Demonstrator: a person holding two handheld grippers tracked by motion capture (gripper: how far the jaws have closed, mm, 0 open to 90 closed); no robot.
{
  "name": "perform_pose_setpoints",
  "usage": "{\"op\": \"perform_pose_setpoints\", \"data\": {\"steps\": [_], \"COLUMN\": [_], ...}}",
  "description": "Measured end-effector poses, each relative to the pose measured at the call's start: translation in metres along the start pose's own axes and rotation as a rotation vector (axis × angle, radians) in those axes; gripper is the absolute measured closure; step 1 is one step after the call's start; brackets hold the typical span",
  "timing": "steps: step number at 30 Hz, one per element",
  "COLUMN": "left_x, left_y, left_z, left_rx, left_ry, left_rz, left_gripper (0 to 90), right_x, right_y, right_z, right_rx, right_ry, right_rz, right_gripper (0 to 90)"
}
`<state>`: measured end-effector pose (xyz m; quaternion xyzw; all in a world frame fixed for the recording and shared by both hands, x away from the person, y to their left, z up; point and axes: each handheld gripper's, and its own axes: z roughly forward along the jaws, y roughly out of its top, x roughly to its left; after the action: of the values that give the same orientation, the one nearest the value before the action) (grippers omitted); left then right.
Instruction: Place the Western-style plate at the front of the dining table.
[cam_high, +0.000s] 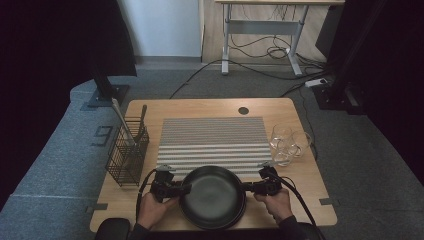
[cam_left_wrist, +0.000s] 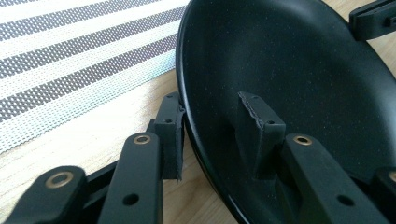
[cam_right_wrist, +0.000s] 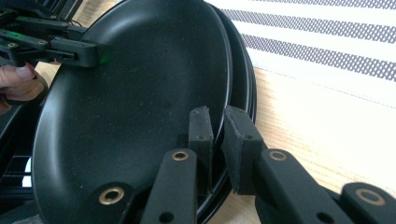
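A stack of black plates (cam_high: 212, 196) sits at the table's front middle. In the right gripper view the top plate (cam_right_wrist: 135, 102) tilts up off the lower plates (cam_right_wrist: 247, 88). My right gripper (cam_high: 246, 188) (cam_right_wrist: 218, 116) is shut on the top plate's right rim, one pad inside and one beneath. My left gripper (cam_high: 186, 189) (cam_left_wrist: 212, 106) is open and straddles the left rim of the top plate (cam_left_wrist: 289, 70), with its outer pad against the edge and its inner pad over the dish, apart from it. The left gripper (cam_right_wrist: 79, 49) also appears across the plate in the right gripper view.
A striped mat (cam_high: 210, 140) lies just behind the plates. A black wire basket (cam_high: 127, 152) with utensils stands at the left. Three clear glasses (cam_high: 290, 145) stand at the right edge. Bare wood (cam_left_wrist: 93, 135) lies between the mat and the plates.
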<state>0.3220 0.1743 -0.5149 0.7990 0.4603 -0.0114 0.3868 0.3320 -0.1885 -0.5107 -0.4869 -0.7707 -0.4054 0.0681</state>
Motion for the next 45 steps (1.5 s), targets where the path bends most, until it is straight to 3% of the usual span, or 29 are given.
{"op": "perform_pose_setpoints", "data": {"steps": [4,9,17,23,31,33,39,45], "left_x": [0.001,0.003,0.008,0.009,0.005,0.006,0.006,0.003], "left_y": [0.001,0.001,0.002,0.01,0.024,0.026,0.025,0.024], "left_z": [-0.001,-0.002,-0.003,-0.009,-0.013,-0.016,-0.023,-0.027], "left_rx": [-0.009,-0.018,-0.023,-0.062,-0.086,-0.092,-0.144,-0.18], "left_ry": [-0.013,-0.037,-0.062,-0.088,-0.109,-0.119,-0.156,-0.162], "left_rz": [-0.015,-0.026,-0.043,-0.055,-0.029,-0.014,0.027,0.08], "left_gripper": [63.0,65.2,69.1,73.1,78.5,78.9,82.3,83.3], "right_x": [0.003,0.007,0.008,0.009,0.009,0.009,0.014,0.013], "right_y": [0.001,0.0,0.0,0.006,0.016,0.018,0.024,0.024], "right_z": [0.008,0.028,0.029,0.022,0.007,0.004,-0.001,-0.002], "right_rx": [0.01,0.03,0.004,-0.057,-0.118,-0.13,-0.134,-0.132], "right_ry": [0.013,0.065,0.056,0.064,0.027,0.042,0.026,0.029], "right_rz": [-0.002,0.016,0.003,-0.01,-0.069,-0.077,-0.126,-0.15], "right_gripper": [79.6,76.9,77.5,80.0,82.0,82.7,82.5,81.8]}}
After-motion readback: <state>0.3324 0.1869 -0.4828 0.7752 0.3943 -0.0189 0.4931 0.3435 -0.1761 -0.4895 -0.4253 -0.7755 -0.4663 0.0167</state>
